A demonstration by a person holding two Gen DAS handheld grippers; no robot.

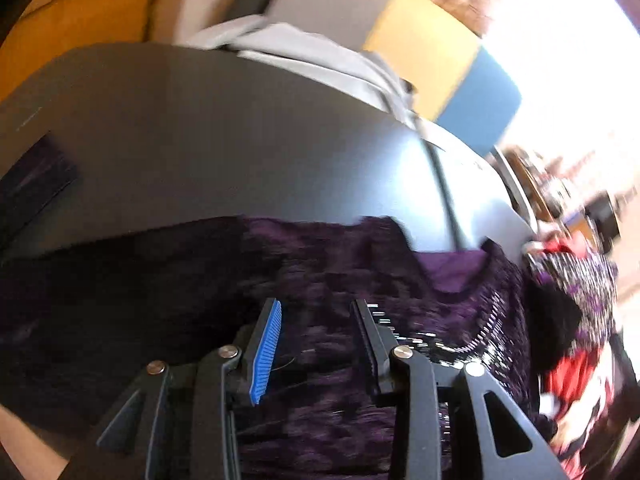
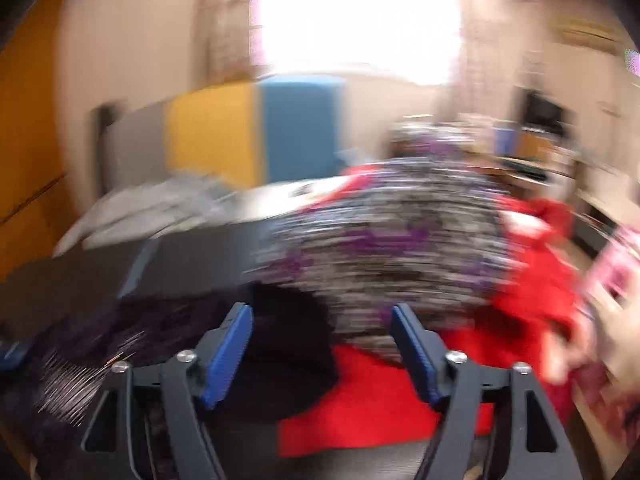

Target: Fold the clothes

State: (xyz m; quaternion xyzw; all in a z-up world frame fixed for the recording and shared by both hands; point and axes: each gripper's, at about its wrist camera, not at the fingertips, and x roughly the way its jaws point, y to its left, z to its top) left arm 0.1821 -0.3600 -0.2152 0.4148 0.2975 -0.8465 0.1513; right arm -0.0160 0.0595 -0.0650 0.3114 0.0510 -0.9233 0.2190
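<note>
Left wrist view: the left gripper (image 1: 316,312) points down at a dark purple garment (image 1: 328,280) spread on a grey table (image 1: 240,128). Its jaws stand partly apart, with the purple fabric visible in the gap below them; whether the pads press on any fold cannot be told. Left of the jaws the garment lies in shadow. Right of the jaws runs its neckline with a silver beaded trim (image 1: 472,344). Beyond the jaws the bare table reaches to a pale grey folded cloth (image 1: 304,52) at the far edge. Further right of the jaws lies a pile with a black-white-purple patterned garment (image 1: 580,280) and red fabric (image 1: 568,380). Right wrist view, heavily blurred: the right gripper (image 2: 322,312) has its jaws wide apart with nothing between the blue pads. Left of the jaws lies the dark purple garment (image 2: 100,340). Between and beyond the jaws is black cloth (image 2: 288,340), then the patterned garment (image 2: 384,240). Right of the jaws lies the red fabric (image 2: 532,280), and a hand (image 2: 592,336) shows at the right edge.
</note>
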